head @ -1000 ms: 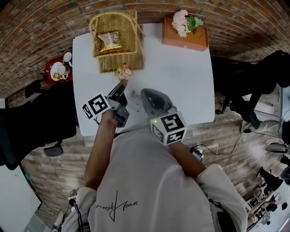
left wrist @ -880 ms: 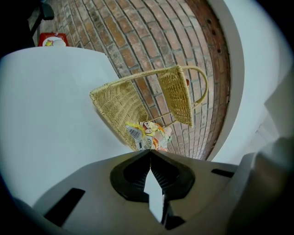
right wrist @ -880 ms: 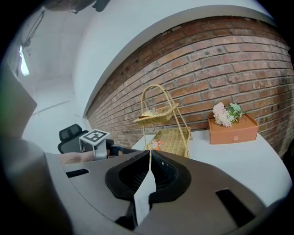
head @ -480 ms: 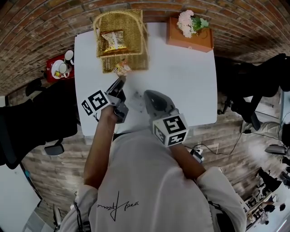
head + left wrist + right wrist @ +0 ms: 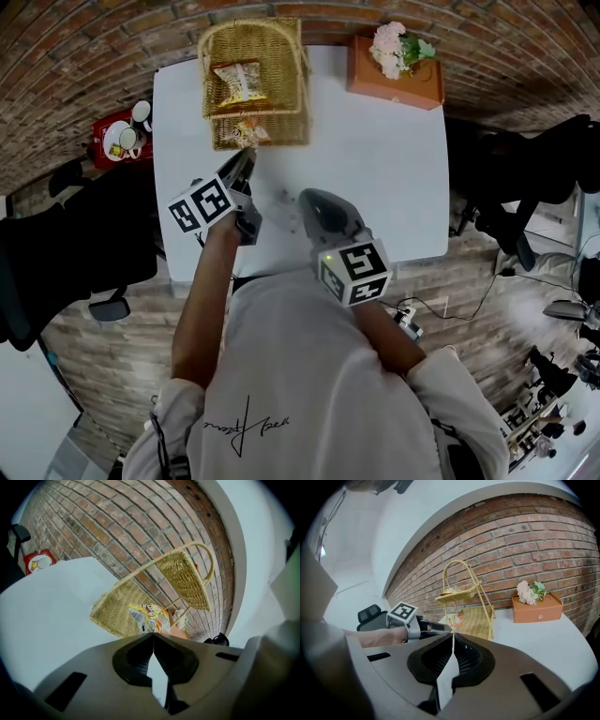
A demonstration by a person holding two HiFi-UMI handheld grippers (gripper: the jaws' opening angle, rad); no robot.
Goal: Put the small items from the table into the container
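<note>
A two-tier wicker basket [image 5: 281,94] stands at the far side of the white table [image 5: 375,178]. One snack packet [image 5: 236,80] lies in its upper tray. My left gripper [image 5: 248,152] is shut on a second small yellow and orange snack packet [image 5: 248,134] and holds it at the front edge of the lower tier. In the left gripper view that packet [image 5: 150,616] sticks out just past the closed tips, in front of the basket [image 5: 115,611]. My right gripper [image 5: 303,195] hovers shut over the near middle of the table with nothing in it. Its own view shows the basket [image 5: 478,620] ahead.
An orange box [image 5: 398,82] topped with flowers sits at the table's far right corner. A red tray with cups [image 5: 120,141] stands off the left edge. Black chairs [image 5: 75,253] flank the table on both sides. Brick wall runs behind the basket.
My left gripper has moved away from me towards the basket with the packet, which now sits over the lower tier's edge, and has rolled a little. The right gripper has stayed put.
</note>
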